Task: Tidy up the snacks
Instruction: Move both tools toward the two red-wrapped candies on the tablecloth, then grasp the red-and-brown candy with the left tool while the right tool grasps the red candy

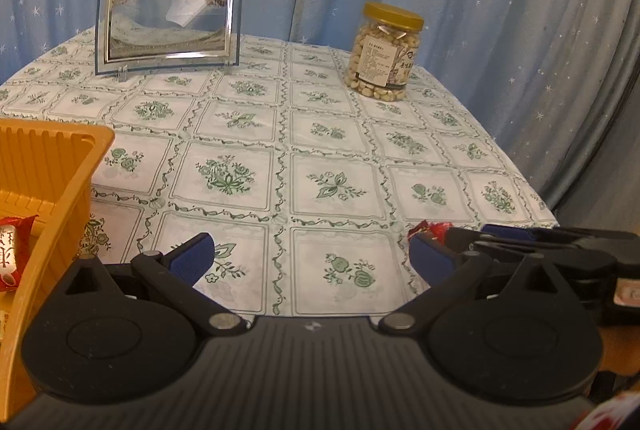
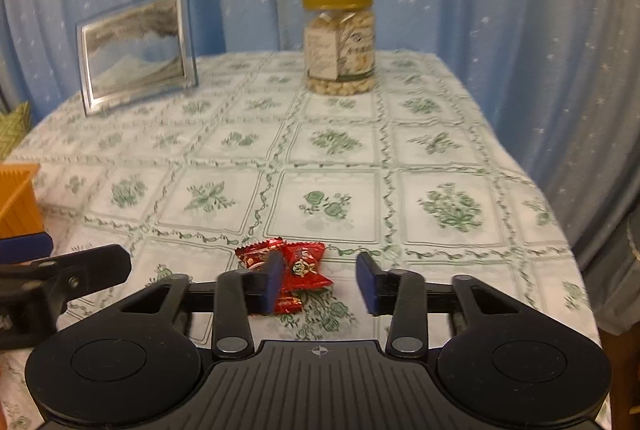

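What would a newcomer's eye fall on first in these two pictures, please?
Probably the red candy wrappers lying on the tablecloth between the fingers of the open right gripper. Next, the gold-lidded jar of nuts and the sand-art frame standing at the far edge, then the orange basket at left.

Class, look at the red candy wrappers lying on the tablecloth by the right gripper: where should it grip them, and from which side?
Grip the red candy wrappers across their plump middle, coming down from above and the near side. They lie flat, and their crimped ends look too thin.
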